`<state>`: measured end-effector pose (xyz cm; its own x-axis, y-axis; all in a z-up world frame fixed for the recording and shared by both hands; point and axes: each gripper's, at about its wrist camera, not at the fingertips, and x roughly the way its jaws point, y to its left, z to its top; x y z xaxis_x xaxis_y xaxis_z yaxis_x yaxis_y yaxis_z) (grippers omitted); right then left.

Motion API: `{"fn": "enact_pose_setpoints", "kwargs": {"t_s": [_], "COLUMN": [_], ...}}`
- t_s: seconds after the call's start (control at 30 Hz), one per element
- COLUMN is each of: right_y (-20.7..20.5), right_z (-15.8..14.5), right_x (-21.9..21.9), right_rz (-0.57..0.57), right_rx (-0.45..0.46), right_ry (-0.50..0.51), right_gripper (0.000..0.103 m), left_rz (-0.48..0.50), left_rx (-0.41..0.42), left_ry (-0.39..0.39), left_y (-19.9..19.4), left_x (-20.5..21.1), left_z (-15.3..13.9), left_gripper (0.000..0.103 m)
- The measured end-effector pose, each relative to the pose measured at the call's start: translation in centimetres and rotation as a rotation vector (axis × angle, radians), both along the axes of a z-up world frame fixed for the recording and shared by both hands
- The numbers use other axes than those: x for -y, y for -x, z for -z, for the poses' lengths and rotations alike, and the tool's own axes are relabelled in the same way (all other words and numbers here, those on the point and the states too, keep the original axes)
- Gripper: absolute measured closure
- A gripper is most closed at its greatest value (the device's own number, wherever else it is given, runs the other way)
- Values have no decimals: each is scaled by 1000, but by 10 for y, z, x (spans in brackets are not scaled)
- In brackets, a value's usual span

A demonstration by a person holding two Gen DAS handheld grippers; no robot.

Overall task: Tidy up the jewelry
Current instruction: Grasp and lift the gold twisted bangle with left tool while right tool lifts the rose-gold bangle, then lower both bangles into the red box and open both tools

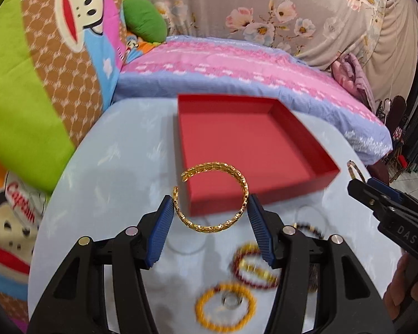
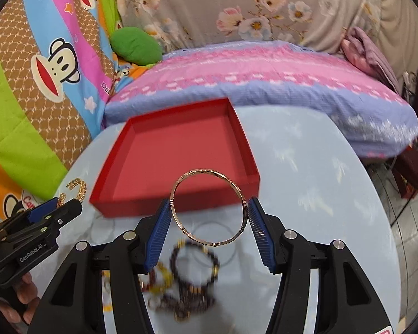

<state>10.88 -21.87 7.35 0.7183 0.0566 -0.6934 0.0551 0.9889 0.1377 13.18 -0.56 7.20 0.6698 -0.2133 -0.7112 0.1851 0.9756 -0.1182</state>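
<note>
Left gripper grips a gold open bangle between its blue pads, holding it in the air just in front of the near wall of a red box. Right gripper likewise clamps a thin rose-gold bangle by its two sides, also raised before the box's near wall. The empty box sits toward the far edge of a round pale-blue table, its far corner almost at the rim. Near the table's front edge, under both grippers, lie blurred beaded bracelets: a yellow one, a dark red one and a dark one. Behind the table lies a pink and lilac pillow, with a cartoon-monkey blanket alongside.
</note>
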Motion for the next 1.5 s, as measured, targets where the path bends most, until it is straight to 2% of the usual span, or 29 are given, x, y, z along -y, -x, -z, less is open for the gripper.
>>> {"fn": "enact_pose_setpoints", "kwargs": {"t_s": [0.13,0.27,0.37,0.5,0.67,0.93,1.03,1.2,1.5], "right_y": [-61,-124,-163,-204,-241,-265,-264,-257,-233], "right_z": [-7,2,12,25,43,69,69,69,69], "right_x": [6,9,8,2,-8,-13,-13,-15,-13], "right_rz": [-67,-103,-128,-167,-200,-181,-175,-143,-89], "right_rx": [-24,-84,-131,-194,-251,-326,-318,-306,-308], "right_ry": [-12,-39,-48,-9,48,79,78,120,144], "right_gripper": [48,48,48,48,48,48,48,40,39], "left_rz": [10,16,27,37,52,82,86,109,163], "left_rx": [17,9,-38,-83,-132,-182,-199,-187,-156], "left_ry": [17,-1,-4,-33,-54,-100,-112,-143,-183], "left_y": [-49,-104,-143,-177,-202,-224,-230,-230,-214], "left_x": [10,24,30,35,41,49,51,57,62], "left_z": [-15,-15,-3,14,30,47,51,50,47], "left_gripper": [51,51,51,51,51,50,50,41,40]}}
